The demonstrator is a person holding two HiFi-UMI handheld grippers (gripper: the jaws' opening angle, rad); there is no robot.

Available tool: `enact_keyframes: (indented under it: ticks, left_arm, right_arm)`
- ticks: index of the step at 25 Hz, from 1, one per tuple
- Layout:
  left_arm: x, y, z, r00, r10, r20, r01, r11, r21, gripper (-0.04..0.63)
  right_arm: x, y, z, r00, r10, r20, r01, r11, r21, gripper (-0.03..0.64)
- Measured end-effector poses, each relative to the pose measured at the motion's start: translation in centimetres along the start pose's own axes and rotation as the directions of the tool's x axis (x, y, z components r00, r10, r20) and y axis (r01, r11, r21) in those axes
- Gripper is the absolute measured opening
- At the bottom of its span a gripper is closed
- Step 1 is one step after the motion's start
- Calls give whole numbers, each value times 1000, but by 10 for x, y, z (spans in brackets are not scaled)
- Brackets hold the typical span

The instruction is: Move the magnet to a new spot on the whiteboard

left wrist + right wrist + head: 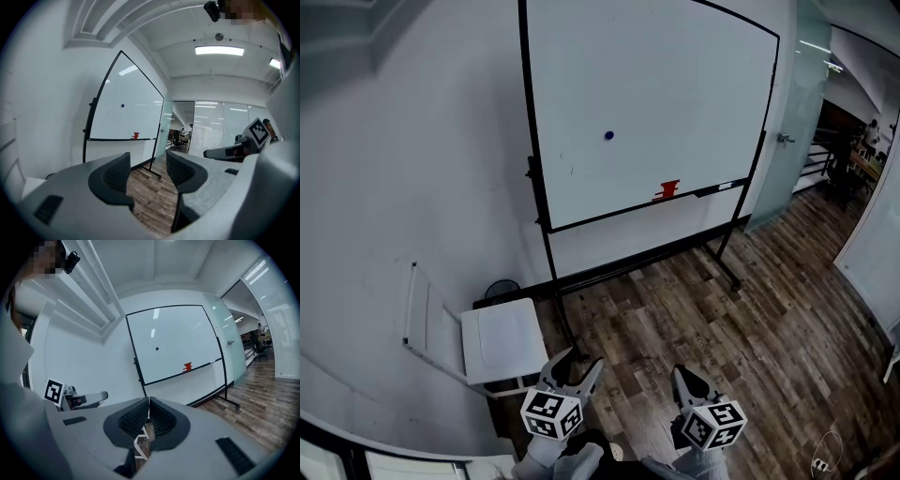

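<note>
Magnet (608, 135) on the whiteboard (675, 84), well beyond left gripper (579, 361), jaws wide, and right gripper (682, 373), jaws together

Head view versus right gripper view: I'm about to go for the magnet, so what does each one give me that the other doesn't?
Only the head view shows the right gripper from outside with its marker cube, and the left gripper with its claw standing open. Only the right gripper view shows the right claw shut, its pads meeting with nothing between them, and the ceiling. Both show the whiteboard, the blue magnet on it, the red item on its ledge, and the left gripper.
</note>
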State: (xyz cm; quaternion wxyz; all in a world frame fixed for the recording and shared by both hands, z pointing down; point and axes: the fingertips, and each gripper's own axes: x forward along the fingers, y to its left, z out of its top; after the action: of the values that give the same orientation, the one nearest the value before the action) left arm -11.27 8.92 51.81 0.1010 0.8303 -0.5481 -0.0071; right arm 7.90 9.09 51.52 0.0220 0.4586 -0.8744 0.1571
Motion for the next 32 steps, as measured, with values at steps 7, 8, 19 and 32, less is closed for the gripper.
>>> enact_keyframes:
  ticks: [7,8,19,32]
  left_arm:
    - [4,5,-14,1000,10,-29,-11,1000,-10,235]
    - [6,6,-16,999,11,-32,-12,1000,-13,235]
    - [60,29,-6,999,4,-33,-5,1000,-9,235]
    - [160,88,31,999,29,-16,-29,999,25,235]
  right_arm:
    - [4,-2,-12,1000,9,-22,-9,1000,20,29]
    - [5,-4,-14,1000,6,-25,-6,1000,21,29]
    - [46,-38,2,1000,-20,-20,20,999,28,29]
    - [148,-86,46,1000,-2,-28,2,1000,9,29]
